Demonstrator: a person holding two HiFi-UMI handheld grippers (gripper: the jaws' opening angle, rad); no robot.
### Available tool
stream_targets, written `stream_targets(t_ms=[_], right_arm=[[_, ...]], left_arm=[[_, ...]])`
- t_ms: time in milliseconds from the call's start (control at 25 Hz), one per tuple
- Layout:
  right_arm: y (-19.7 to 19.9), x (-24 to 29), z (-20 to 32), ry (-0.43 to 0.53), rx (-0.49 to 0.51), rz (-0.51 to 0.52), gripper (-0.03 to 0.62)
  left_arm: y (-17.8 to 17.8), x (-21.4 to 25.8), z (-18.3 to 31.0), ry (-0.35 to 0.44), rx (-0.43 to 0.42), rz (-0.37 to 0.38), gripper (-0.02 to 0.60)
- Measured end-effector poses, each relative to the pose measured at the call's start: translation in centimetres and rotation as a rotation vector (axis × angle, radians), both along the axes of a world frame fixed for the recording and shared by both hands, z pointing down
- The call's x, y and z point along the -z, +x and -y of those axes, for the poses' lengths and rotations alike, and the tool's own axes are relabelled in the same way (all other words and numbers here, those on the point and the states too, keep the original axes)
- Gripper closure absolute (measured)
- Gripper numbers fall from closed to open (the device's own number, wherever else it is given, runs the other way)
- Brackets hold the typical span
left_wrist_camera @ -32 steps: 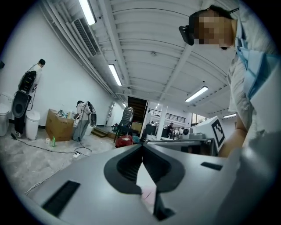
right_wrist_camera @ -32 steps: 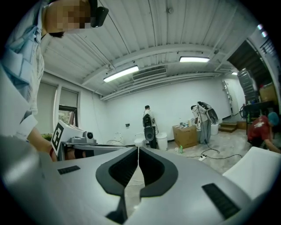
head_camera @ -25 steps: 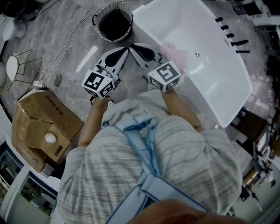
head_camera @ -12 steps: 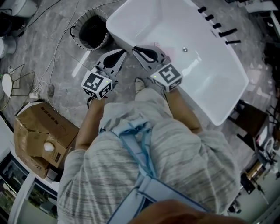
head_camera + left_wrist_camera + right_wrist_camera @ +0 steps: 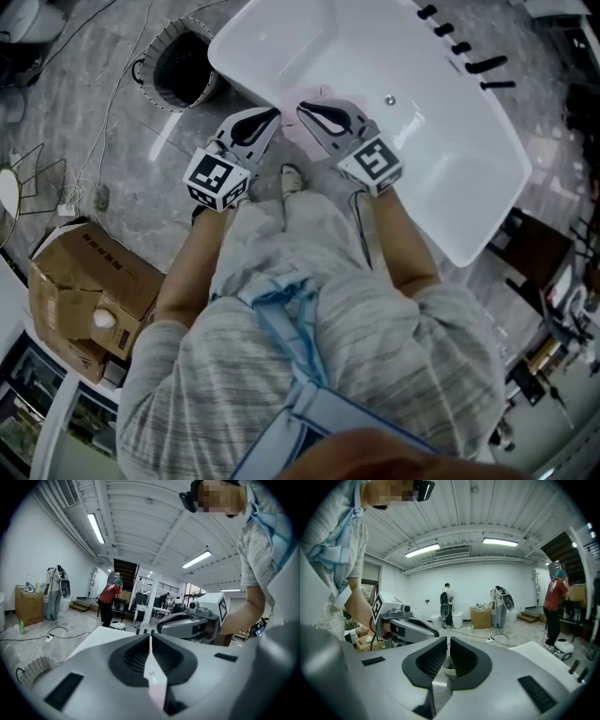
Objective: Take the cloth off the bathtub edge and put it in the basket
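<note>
Left tongs [image 5: 150, 634]: jaws shut flush, nothing clamped. Right tongs [image 5: 446, 644]: jaws shut as well, empty. The two tips angle toward each other and sit close together. Pink cloth [image 5: 292, 134] lies draped on the bathtub edge [image 5: 246, 86], directly beneath and between both tips; contact cannot be told. Basket [image 5: 222, 70] stands on the floor ahead of the left tongs, to their outer side, apart from the cloth.

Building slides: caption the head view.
Left gripper and right gripper, both shut, poised beside the pink cloth on bathtub edge.
</note>
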State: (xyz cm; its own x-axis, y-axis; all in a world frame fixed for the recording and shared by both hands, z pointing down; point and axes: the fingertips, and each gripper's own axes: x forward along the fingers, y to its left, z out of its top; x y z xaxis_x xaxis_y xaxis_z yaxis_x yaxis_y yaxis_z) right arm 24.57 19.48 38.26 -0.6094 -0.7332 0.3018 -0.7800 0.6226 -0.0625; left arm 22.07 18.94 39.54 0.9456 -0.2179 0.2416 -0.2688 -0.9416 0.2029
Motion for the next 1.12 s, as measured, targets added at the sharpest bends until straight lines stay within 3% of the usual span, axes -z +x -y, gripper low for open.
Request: stream_targets(t_ms=[200, 480, 720, 920, 960, 1120], right_arm=[[1.5, -2.1, 0.2, -0.028, 0.050, -0.052, 0.588], [5.0, -7.0, 0.9, -0.079, 0.026, -0.168, 0.586], [8.2, -13.9, 0.0, -0.213, -0.005, -0.248, 0.556], [9.1, -19.0, -0.9, -0.310, -0.021, -0.233, 0.532], [9.1, -20.0, -1.3, -0.336, -0.020, -0.229, 0.506], [9.3, -24.1, -3.1, -0.459, 0.014, -0.220, 0.389]], left_arm=[[2.2, -2.8, 0.4, -0.009, -0.054, 0.027, 0.577], [4.8, -8.0, 0.3, 0.011, -0.149, 0.117, 0.575], [6.4, -14.3, -0.5, -0.022, -0.236, 0.212, 0.534], [7.1, -18.9, -1.4, -0.030, -0.334, 0.285, 0.492], [7.1, -19.8, -1.7, -0.026, -0.363, 0.307, 0.491], [7.0, -24.3, -2.4, 0.003, -0.476, 0.429, 0.377]])
